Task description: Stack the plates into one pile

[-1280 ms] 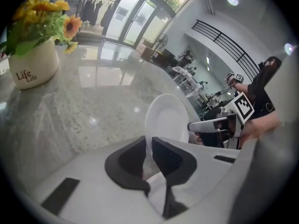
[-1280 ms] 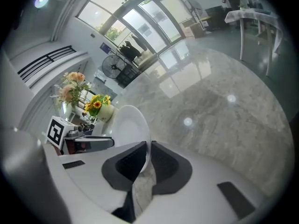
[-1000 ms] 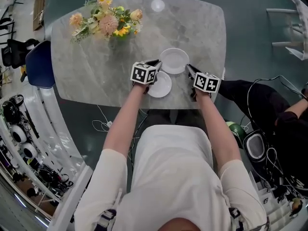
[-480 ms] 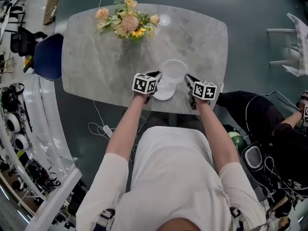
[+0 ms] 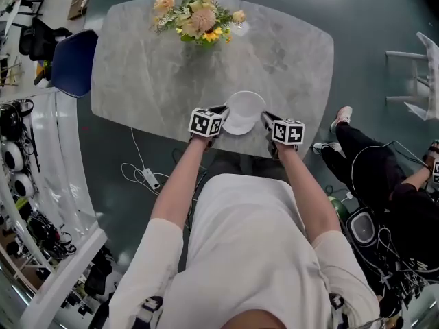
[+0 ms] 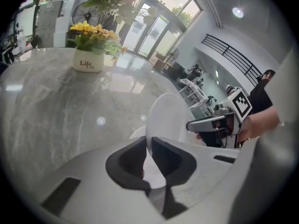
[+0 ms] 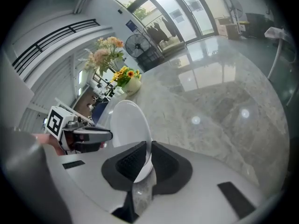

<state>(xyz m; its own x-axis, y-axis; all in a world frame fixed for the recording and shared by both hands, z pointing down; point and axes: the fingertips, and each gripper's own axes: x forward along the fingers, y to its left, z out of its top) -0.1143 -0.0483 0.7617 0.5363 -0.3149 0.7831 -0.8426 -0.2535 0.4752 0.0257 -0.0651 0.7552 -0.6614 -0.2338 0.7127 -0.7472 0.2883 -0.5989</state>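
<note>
Round white plate (image 5: 245, 107), rim-clamped by left gripper (image 5: 223, 111) and right gripper (image 5: 266, 118), should be lowered level, centred over second white plate (image 5: 234, 129).

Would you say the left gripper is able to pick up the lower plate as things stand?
Probably not yet: the left gripper has its jaws shut on the rim of the upper plate, which hangs over most of the lower plate.

The upper plate (image 5: 245, 107) is between the left gripper (image 5: 223, 111) and the right gripper (image 5: 265, 118), over the near edge of the surface (image 5: 151, 81). A second plate (image 6: 136, 132) lies under it. The flower pot (image 5: 200, 34) stands at the far edge, and a chair (image 5: 68, 64) is to the left.
</note>
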